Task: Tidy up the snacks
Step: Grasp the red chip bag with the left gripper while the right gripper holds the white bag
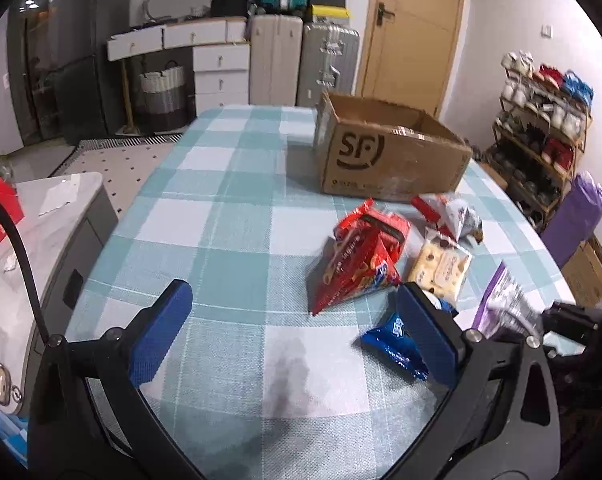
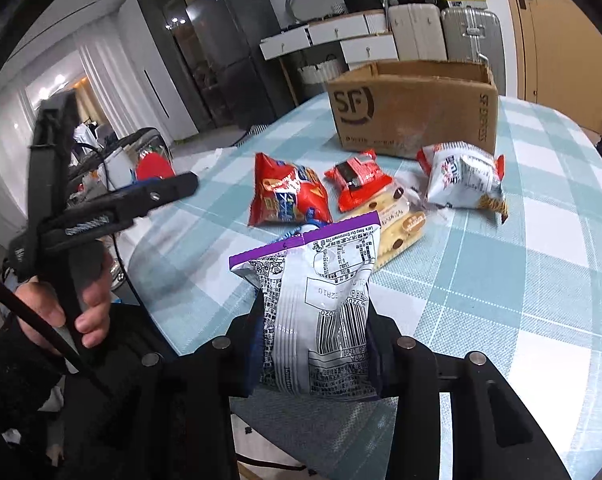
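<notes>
In the right wrist view my right gripper [image 2: 313, 340] is shut on a silver snack packet with a purple top [image 2: 321, 300], held upright just above the near table edge. Beyond it lie a red chips bag [image 2: 285, 196], a small red packet [image 2: 357, 184], a cream biscuit packet [image 2: 401, 220] and a white packet [image 2: 461, 180]. An open cardboard box [image 2: 413, 108] stands behind them. My left gripper [image 1: 297, 328] hangs open over the checked tablecloth, nothing between its blue pads [image 1: 161, 332]. A blue packet [image 1: 397, 344] lies partly behind its right pad.
The table with the teal checked cloth [image 1: 229, 208] drops off at left toward a grey side cabinet [image 1: 61, 216]. A shoe rack [image 1: 541, 140] stands to the right, with suitcases [image 1: 301, 64] and a door behind. A hand [image 2: 89, 300] grips the left gripper's handle.
</notes>
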Demonstrator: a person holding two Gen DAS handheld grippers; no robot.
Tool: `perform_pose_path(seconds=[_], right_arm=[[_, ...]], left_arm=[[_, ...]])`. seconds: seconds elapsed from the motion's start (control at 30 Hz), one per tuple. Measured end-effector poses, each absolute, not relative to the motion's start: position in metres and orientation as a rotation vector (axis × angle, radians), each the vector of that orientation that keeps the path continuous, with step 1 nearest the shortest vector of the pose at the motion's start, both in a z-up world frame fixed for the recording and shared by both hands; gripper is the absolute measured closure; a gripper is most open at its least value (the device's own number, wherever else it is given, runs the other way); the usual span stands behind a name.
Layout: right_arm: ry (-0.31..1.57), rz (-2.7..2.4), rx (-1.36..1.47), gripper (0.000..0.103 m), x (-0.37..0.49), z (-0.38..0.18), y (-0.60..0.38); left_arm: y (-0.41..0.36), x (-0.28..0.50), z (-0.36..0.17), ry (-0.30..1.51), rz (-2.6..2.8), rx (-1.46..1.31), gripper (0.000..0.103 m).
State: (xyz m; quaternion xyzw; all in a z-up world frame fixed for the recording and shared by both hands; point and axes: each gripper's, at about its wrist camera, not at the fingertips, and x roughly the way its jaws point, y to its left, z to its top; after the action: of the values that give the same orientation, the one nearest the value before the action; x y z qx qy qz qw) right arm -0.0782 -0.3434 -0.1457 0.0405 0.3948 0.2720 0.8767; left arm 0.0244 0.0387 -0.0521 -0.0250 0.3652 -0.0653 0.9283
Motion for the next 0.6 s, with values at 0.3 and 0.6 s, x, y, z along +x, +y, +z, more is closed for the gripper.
perform_pose_path(seconds=[0.3, 0.6], right_arm=[[0.79, 0.525, 0.101, 0.063, -0.059, -0.137, -0.36], [0.802, 0.456, 0.146, 0.063, -0.033, -0.142, -0.385]], left_arm=[[0.026, 0.05, -0.065, 0.801, -0.151, -0.006, 0.001], [0.018, 0.085, -0.079, 0.872, -0.184, -0.039, 0.001]])
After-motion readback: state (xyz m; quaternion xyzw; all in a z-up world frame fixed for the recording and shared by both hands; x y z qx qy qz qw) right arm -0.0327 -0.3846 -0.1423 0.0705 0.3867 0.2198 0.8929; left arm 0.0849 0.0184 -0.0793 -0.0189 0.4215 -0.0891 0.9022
